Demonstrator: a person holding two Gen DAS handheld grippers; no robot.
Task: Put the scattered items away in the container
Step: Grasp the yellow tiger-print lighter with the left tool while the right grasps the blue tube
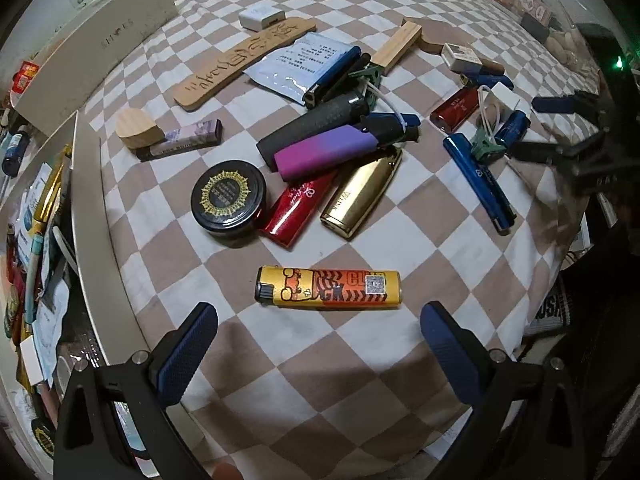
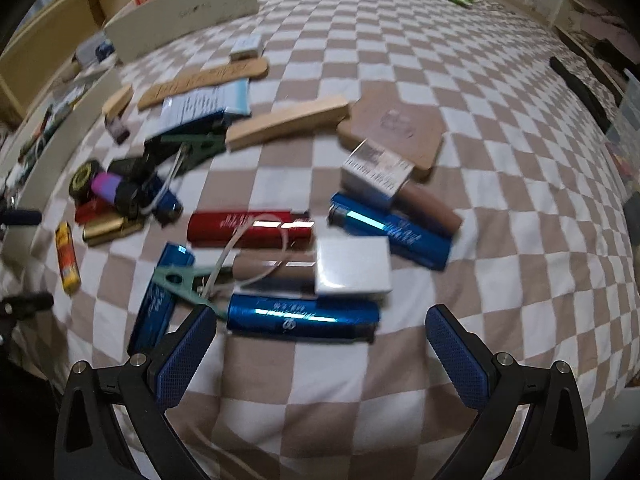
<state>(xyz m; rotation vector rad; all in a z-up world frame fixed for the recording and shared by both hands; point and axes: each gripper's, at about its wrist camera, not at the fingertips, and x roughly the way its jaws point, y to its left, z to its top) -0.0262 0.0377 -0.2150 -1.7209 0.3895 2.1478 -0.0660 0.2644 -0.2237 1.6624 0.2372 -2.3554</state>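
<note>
The left gripper (image 1: 319, 330) is spread wide, empty, yellow lighter (image 1: 328, 288) at 12 o'clock. The right gripper (image 2: 321, 330) is likewise wide, blue lighter (image 2: 303, 317) at 12 o'clock.

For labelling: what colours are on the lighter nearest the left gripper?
Yellow and orange lighter, cartoon print; clearest in the left wrist view.

"GK" and QR code on yellow lighter (image 1: 328, 288), "SHOES" on white box (image 1: 96, 52)
</note>
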